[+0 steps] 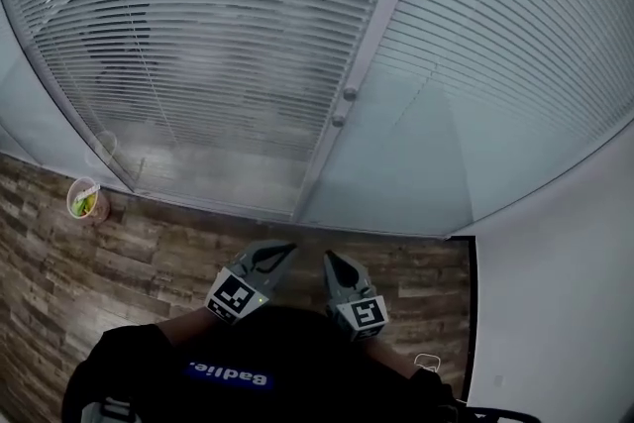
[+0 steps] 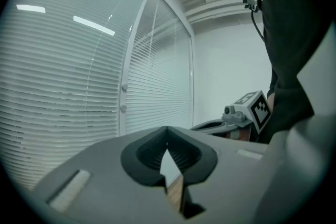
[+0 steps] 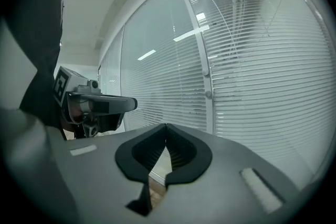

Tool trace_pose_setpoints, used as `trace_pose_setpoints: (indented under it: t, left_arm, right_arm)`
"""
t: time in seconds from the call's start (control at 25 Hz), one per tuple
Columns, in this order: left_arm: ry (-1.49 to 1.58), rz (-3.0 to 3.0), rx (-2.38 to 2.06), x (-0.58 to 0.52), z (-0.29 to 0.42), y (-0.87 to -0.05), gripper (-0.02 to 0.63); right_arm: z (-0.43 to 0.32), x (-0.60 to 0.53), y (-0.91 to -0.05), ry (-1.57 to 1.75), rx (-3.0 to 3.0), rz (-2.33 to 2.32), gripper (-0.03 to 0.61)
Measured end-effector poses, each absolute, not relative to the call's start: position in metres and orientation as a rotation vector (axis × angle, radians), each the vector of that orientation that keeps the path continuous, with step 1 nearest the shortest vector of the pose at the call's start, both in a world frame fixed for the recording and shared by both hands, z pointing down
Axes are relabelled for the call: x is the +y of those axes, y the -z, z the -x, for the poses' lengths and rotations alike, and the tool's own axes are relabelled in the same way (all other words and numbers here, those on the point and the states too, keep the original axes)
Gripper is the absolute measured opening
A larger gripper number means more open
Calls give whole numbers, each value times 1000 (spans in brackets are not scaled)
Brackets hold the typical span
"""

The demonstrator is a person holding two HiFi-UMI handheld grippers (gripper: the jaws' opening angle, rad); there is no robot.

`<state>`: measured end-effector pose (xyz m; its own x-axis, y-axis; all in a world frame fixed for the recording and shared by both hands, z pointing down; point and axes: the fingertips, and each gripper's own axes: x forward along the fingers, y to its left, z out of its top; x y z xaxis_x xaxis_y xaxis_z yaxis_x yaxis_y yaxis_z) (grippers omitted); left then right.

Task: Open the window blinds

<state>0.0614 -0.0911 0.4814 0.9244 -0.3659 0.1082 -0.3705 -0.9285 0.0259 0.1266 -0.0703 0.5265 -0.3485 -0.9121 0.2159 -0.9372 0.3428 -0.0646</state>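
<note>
Blinds [image 1: 198, 35] hanging lowered ahead, left gripper [image 1: 280, 253] pinching shut on nothing, right gripper [image 1: 332, 261] beside it, likewise closed and empty, both hovering over wood floor [image 1: 149, 263], cup [image 1: 85, 200] sitting by the glass.

White slatted blinds [image 1: 198, 35], brown wood-grain floor [image 1: 149, 263] (streaky planks)

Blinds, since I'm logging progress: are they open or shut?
Shut: the blinds hang lowered on both sides of the window frame, with the slats packed close and no clear view through them.
</note>
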Motion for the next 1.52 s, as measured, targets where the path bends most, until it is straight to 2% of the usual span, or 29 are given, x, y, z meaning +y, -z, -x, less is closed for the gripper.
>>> trace_pose_setpoints:
  t: [0.36, 1.04, 1.52]
  left_arm:
    - [-138, -3004, -618, -151, -39, -483, 0]
    - [-214, -2989, -761, -155, -98, -484, 0]
    - [-231, -2955, -841, -157, -98, -481, 0]
  right_arm:
    - [-126, -131, -517, -276, -2410, -1791, 3]
    - [-189, -184, -508, -214, -2530, -1690, 3]
    - [-189, -201, -502, -216, -2563, -1613, 3]
